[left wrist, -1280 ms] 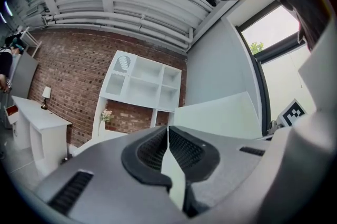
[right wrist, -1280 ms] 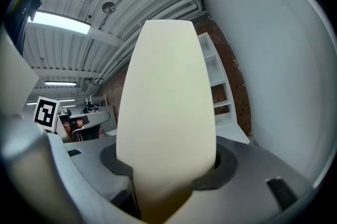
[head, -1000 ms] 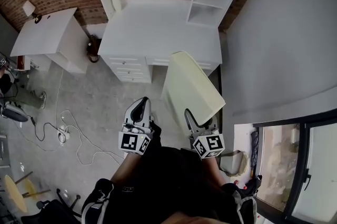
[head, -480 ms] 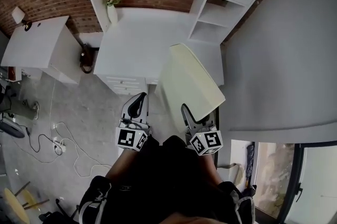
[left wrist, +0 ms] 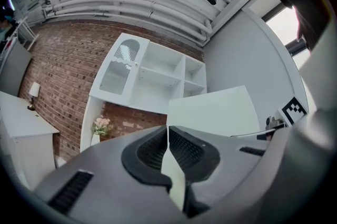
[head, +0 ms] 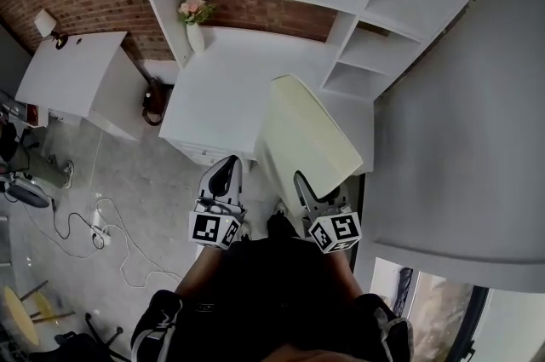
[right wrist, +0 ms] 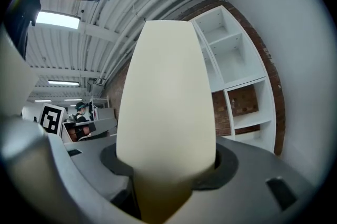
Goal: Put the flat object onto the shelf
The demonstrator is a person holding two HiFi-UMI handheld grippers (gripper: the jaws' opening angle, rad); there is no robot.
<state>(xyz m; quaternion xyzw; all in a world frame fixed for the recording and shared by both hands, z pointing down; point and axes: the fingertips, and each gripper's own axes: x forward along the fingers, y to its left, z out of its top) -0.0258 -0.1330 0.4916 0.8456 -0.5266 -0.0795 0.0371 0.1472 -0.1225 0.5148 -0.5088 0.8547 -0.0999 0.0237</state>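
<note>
The flat object (head: 306,135) is a cream, rounded-corner board that stands tilted up over the desk's right end. My right gripper (head: 301,184) is shut on its lower edge. In the right gripper view the board (right wrist: 168,96) rises out of the jaws (right wrist: 166,167) and hides most of the scene ahead. My left gripper (head: 226,174) hangs to the board's left, shut and holding nothing; in its own view the pads (left wrist: 181,148) meet, with the board (left wrist: 213,112) behind them. The white shelf unit (head: 370,54) stands ahead on the right with open compartments.
A white desk (head: 230,88) with drawers sits below the shelves, and a vase of pink flowers (head: 194,14) stands at its back left. A white side table (head: 72,71) is at the left. Cables (head: 106,224) lie on the grey floor. A grey wall (head: 468,122) runs along the right.
The desk and shelf unit have come nearer and lower in the head view. Both grippers and the held board have moved forward toward them. The grip on the board is unchanged.
</note>
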